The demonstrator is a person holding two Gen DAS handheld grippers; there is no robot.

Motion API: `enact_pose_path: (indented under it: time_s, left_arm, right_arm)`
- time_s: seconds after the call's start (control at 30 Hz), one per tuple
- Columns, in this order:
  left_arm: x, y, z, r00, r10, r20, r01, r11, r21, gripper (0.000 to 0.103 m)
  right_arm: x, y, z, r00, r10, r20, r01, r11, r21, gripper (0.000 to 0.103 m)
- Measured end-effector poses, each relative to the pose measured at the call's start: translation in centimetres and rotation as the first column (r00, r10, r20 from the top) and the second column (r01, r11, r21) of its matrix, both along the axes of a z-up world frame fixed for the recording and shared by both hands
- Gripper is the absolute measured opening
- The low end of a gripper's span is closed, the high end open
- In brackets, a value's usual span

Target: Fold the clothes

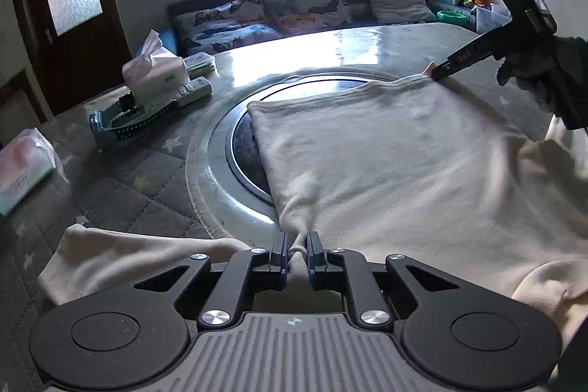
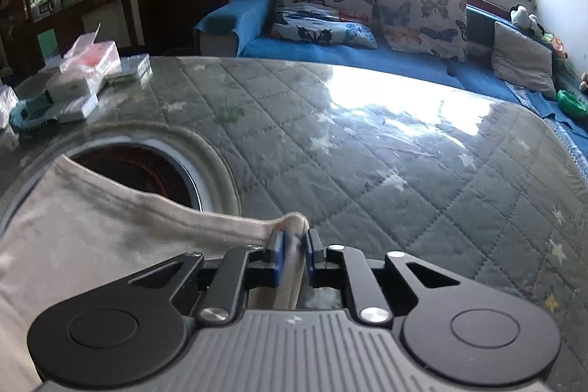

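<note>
Cream garment (image 1: 386, 164) spread flat at centre and right of the left wrist frame, on the quilted table cover (image 1: 121, 193), partly over the round dark inset (image 1: 242, 142). Left gripper (image 1: 297, 254) closed on a bunched near edge of the garment, bottom centre. Right gripper (image 2: 292, 250) closed on a far corner, cloth pulled taut to its left. Tissue box (image 1: 154, 68) and remote (image 1: 194, 90) upper left, well apart from the garment
</note>
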State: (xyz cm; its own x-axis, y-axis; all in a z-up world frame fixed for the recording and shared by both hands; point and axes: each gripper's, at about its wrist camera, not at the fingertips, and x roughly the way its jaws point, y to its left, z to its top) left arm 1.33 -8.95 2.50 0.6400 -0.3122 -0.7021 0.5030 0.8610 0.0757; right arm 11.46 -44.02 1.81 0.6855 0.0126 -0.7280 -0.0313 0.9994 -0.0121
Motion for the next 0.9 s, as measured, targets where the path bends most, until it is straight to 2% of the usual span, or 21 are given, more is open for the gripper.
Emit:
enact_pose_path:
  time_s: [0.2,0.3,0.47,0.53,0.63,0.83,0.9]
  left_arm:
    - [0.8,-0.7,1.4,1.0,0.009,0.005,-0.008,0.997,-0.077,0.017]
    - [0.3,-1.6,1.3,1.0,-0.024,-0.004,0.024,0.996,-0.09,0.017]
    - [-0.8,-2.6,0.6,0.999,-0.053,-0.006,0.052,0.995,-0.084,0.02]
    - [-1.0,-2.7,0.4,0.999,-0.048,-0.004,0.048,0.996,-0.078,0.02]
    - [-1.1,-2.6,0.1,0.999,-0.042,-0.005,0.041,0.997,-0.072,0.02]
    - [-1.2,-2.6,-0.3,1.0,-0.022,-0.01,0.021,0.998,-0.053,0.026]
    - [-1.3,-2.6,-0.4,1.0,-0.019,-0.009,0.019,0.999,-0.047,0.026]
  right_arm:
    - [-2.9,-0.8,2.2,0.999,0.044,-0.002,-0.044,0.999,-0.026,0.016]
    - [-5.4,-1.6,3.1,0.999,0.036,-0.008,-0.037,0.998,-0.043,0.023]
    - [-10.6,-5.1,3.4,0.997,-0.063,-0.033,0.06,0.995,-0.081,0.025]
    - [-12.6,-6.8,3.1,0.992,-0.121,-0.039,0.116,0.987,-0.108,0.035]
    - [-15.0,-9.2,2.4,0.976,-0.216,-0.043,0.208,0.968,-0.141,0.035]
    - [-17.1,-12.4,0.9,0.948,-0.314,-0.047,0.309,0.947,-0.087,0.036]
    - [-17.2,-13.0,0.4,0.944,-0.327,-0.043,0.323,0.943,-0.073,0.04]
